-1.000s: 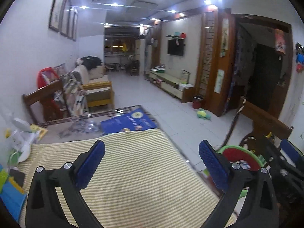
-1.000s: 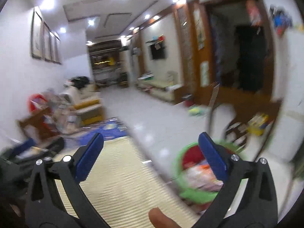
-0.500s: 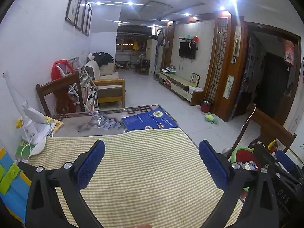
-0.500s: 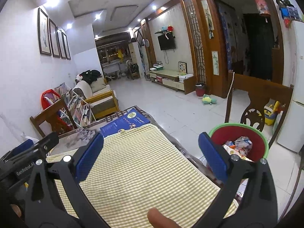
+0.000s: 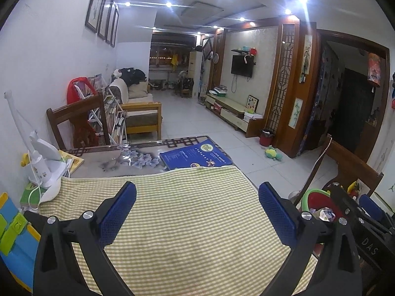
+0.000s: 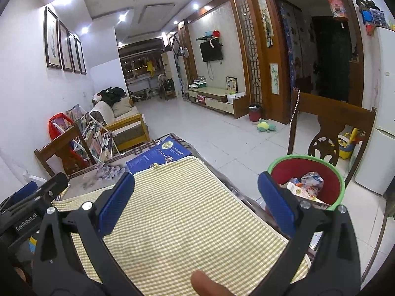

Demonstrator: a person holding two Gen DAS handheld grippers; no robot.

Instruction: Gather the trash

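At the left a white desk lamp (image 5: 40, 165) stands on the tabletop (image 5: 111, 157), beside a yellow checked cloth (image 5: 192, 217). The left gripper (image 5: 197, 212) hangs over that cloth, jaws spread wide and empty. The right gripper (image 6: 196, 202) does likewise, jaws wide apart, nothing held. Off the table's right edge sits a red bin with a green rim (image 6: 318, 170), trash (image 6: 308, 183) piled inside.

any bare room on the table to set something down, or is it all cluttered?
The yellow checked cloth is bare from its near edge up to the blue book. The flowered glass strip between book and white desk lamp is also free. Crowded: the left edge by the lamp and the blue-green toy. Both grippers hover open over the cloth.
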